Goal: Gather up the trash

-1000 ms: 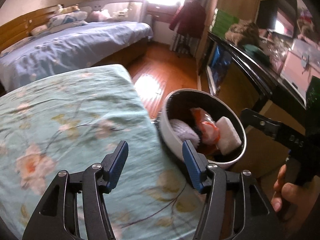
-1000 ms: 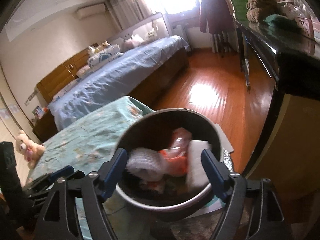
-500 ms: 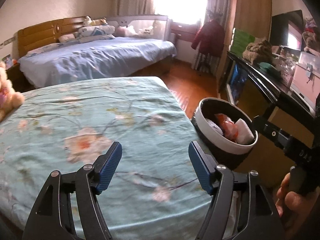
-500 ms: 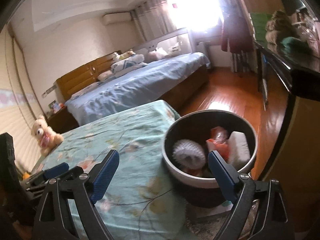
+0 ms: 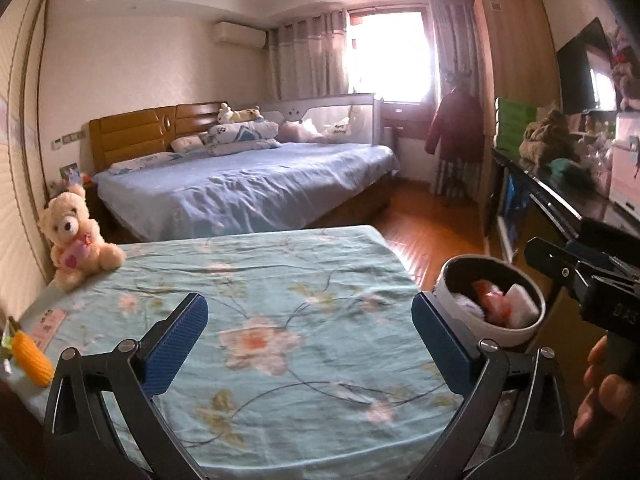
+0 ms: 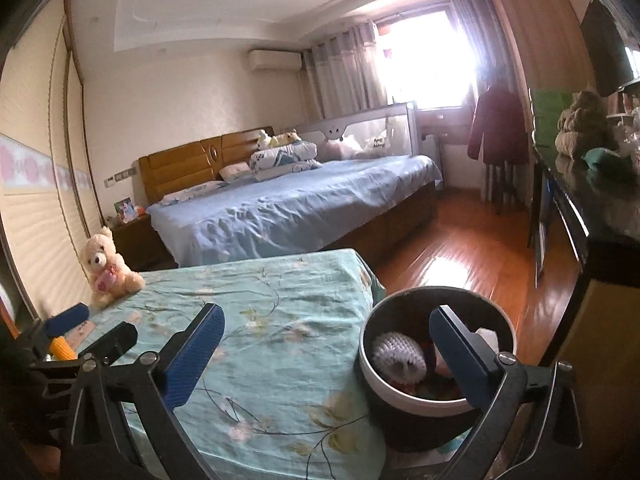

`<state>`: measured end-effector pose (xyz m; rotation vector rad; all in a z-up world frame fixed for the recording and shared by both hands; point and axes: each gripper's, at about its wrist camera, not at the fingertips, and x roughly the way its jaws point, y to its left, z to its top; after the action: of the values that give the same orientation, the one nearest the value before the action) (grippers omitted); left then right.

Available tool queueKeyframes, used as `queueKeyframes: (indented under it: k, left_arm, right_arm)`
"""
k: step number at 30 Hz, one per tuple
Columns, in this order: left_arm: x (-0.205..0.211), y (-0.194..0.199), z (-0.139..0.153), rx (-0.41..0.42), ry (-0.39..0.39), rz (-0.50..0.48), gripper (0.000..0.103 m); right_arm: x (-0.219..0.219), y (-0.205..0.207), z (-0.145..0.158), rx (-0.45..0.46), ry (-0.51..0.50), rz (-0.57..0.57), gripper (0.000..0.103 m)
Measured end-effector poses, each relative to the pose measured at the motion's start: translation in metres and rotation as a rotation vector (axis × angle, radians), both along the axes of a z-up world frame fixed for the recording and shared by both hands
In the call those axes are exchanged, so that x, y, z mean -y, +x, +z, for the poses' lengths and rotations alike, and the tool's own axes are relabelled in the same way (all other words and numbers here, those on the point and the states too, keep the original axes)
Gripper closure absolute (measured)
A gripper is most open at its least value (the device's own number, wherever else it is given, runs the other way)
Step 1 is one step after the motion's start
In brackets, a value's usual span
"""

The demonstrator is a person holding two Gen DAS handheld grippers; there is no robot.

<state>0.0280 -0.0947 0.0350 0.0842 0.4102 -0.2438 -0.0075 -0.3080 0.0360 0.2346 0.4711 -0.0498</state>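
Bedroom surface: floral teal bedspread point(image 5: 280, 320) is lying nearest under both tools, with nothing loose showing on its middle.
Left gripper point(image 5: 310, 344): jaws are opening, standing wide, with nothing between the blue pads; only bedspread is showing in the gap.
Right gripper point(image 6: 328, 356): jaws are opening too, equally wide and holding nothing; its right finger is crossing in front of the bin's mouth in the right wrist view.
Trash bin point(image 5: 452, 284): one round, white-rimmed bin is standing just off the bedspread's right edge, on the right-hand tool's side.
Bin contents: one white knitted ball point(image 6: 398, 354), one orange wrapper point(image 5: 494, 306) and one white block point(image 5: 520, 308) are already sitting inside, so three pieces counted.
Remaining candidates: one yellow corn-shaped item point(image 5: 30, 356) and one pink slip point(image 5: 50, 326) are lying at the bedspread's far-left edge, well apart from the bin.
Deciding relation: both lie to the left of the left gripper, so that hand is judged nearer; the corn's long axis is running diagonally, toward the lower right in the left wrist view.
Soft toy: one cream teddy bear point(image 5: 76, 236) is sitting beyond them at the left corner, likely not trash.
Far background: one blue bed point(image 5: 248, 188) is standing before the bright window point(image 5: 388, 56).
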Motion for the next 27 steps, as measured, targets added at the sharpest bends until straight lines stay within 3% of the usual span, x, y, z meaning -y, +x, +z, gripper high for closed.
queueKeyframes:
  k: [14,27]
  left_arm:
    - [-0.008,0.005,-0.011,0.008,0.044,0.081,0.0]
    - [-0.01,0.003,-0.01,-0.001,0.038,0.08,0.0]
  right_arm:
    - [-0.005,0.008,-0.02,-0.006,-0.028,-0.016,0.0]
    - [-0.005,0.011,-0.024,-0.018,-0.024,-0.015,0.0]
